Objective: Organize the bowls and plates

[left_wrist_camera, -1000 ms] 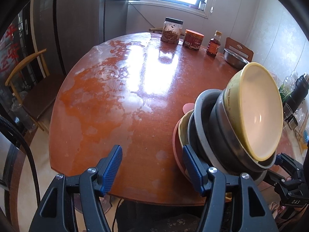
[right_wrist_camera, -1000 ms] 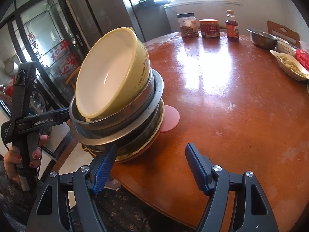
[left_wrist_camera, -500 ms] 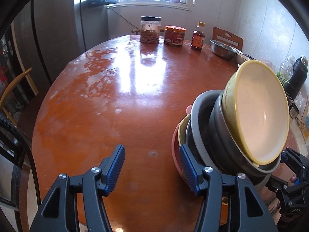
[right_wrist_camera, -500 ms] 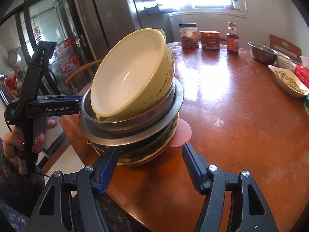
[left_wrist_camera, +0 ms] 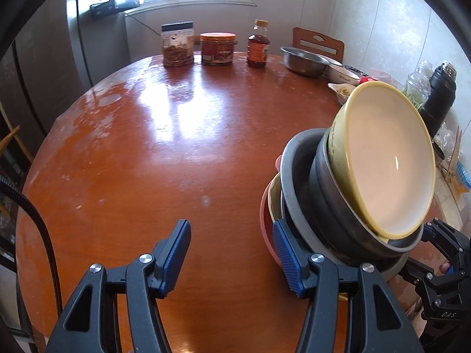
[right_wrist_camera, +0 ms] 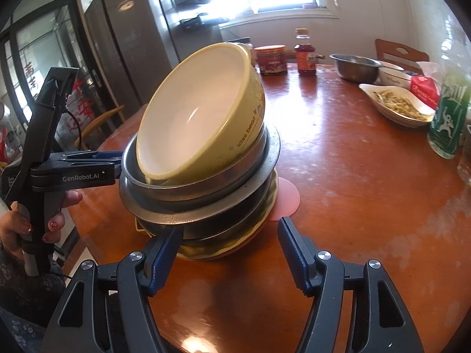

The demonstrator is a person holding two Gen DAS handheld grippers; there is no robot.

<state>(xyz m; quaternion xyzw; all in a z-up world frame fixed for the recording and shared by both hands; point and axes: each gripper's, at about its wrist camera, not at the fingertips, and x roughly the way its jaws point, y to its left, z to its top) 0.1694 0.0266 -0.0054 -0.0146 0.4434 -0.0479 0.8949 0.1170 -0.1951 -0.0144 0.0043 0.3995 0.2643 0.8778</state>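
A: We are seeing the left-wrist view swinging rightward across the desk (left_wrist_camera: 182, 153) over the last second: the jar with the black lid (left_wrist_camera: 177, 44), the red-lidded tub (left_wrist_camera: 217, 48) and the sauce bottle (left_wrist_camera: 258, 44) are sitting nearer the middle of that view than they were, and the chair at the left is slipping almost out of it.

B: And the stack of bowls and plates (right_wrist_camera: 203, 182) is looming larger for the right gripper (right_wrist_camera: 229, 247), so we are closing in on it. The yellow bowl (right_wrist_camera: 203, 117) is tilting on top, nested in the steel bowls, with a pink plate (right_wrist_camera: 287, 200) at the bottom, all near the desk's front edge.

A: Jaws?

B: Both pairs are standing wide apart, holding nothing. The left gripper (left_wrist_camera: 232, 250) is hovering with its right finger just beside the stack's lower rims; whether it is touching, we cannot tell.

A: So for the task?

B: We are judging that both grippers are lining up on the stack. Whether it is being built or taken apart, the pictures are not settling.
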